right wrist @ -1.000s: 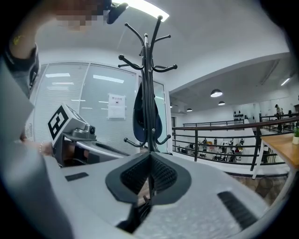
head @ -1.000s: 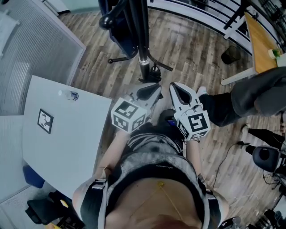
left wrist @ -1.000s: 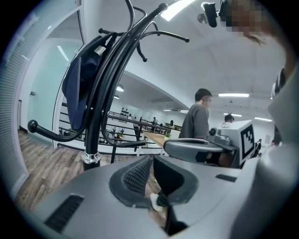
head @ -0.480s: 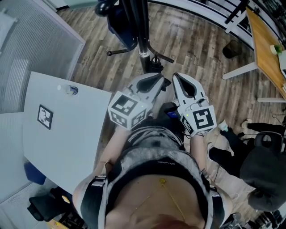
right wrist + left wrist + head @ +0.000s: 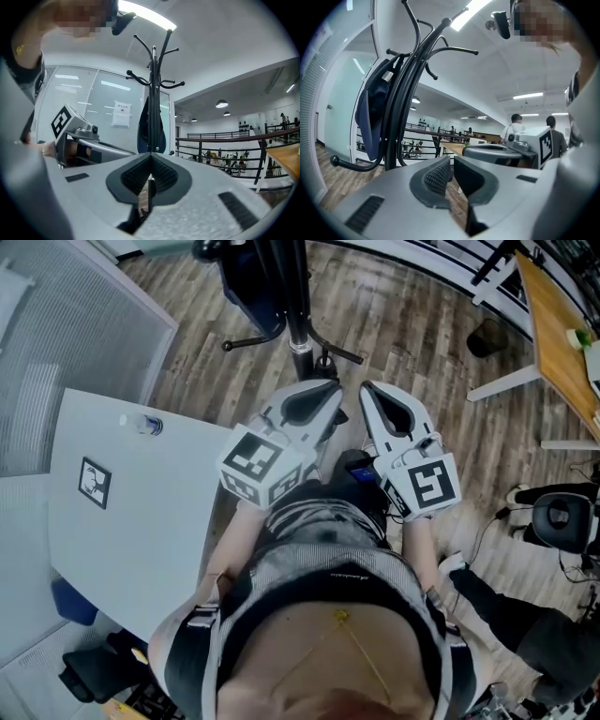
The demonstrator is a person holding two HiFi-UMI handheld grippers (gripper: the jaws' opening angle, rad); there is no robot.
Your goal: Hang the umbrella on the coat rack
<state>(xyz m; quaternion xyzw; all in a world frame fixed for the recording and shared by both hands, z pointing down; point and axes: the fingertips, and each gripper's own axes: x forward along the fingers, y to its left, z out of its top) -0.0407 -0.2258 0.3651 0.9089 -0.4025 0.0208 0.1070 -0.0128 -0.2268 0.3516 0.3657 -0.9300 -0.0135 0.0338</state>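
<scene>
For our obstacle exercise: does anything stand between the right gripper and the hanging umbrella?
Only the coat rack: its pole crosses the umbrella in the right gripper view. Nothing else stands ahead of the shut right gripper.

Coat rack (image 5: 396, 136): black metal, stood upright, slim central pole, curved hooks branching out near the top. Umbrella (image 5: 370, 122): dark blue, folded shut, hung on the rack from an upper hook, fabric drooping close alongside the pole.
</scene>
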